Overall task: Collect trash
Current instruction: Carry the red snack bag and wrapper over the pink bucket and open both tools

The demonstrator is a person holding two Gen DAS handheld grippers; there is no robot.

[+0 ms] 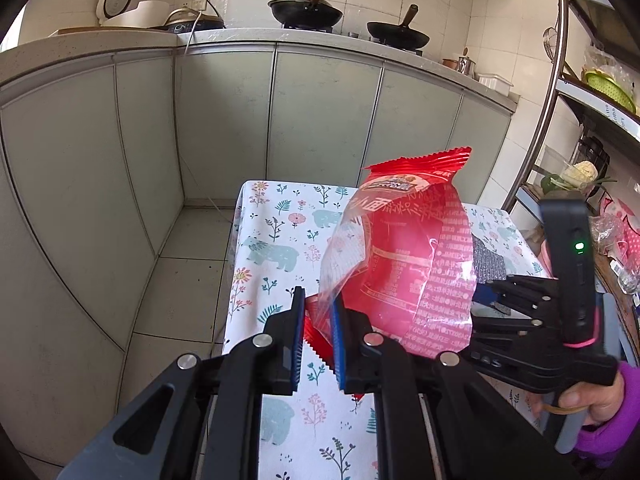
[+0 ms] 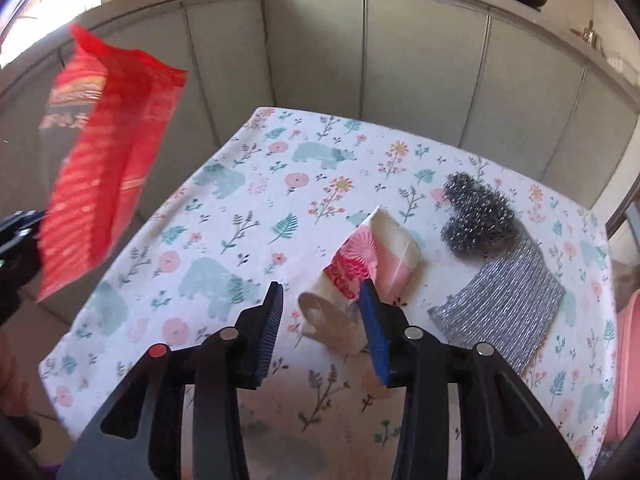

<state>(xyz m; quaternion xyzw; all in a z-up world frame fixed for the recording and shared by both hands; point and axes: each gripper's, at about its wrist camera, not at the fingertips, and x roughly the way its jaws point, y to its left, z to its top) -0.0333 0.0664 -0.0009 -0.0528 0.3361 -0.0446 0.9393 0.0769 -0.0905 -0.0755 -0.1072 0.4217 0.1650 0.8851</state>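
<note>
My left gripper (image 1: 318, 308) is shut on the lower corner of a red plastic snack wrapper (image 1: 416, 256) and holds it upright above the table. The wrapper also shows at the left of the right wrist view (image 2: 104, 164), in the air. My right gripper (image 2: 322, 296) is open just above a crushed pink and white paper cup (image 2: 368, 264) that lies on its side on the flowered tablecloth (image 2: 224, 216). The cup sits between and just ahead of the fingertips. The right gripper's body also shows in the left wrist view (image 1: 532, 320).
A steel wool scourer (image 2: 478, 216) and a grey silver cloth (image 2: 508, 304) lie right of the cup. Grey kitchen cabinets (image 1: 320, 112) stand behind the table, with woks (image 1: 306, 10) on the counter. A metal shelf rack (image 1: 560, 80) is at the right. Tiled floor lies left of the table.
</note>
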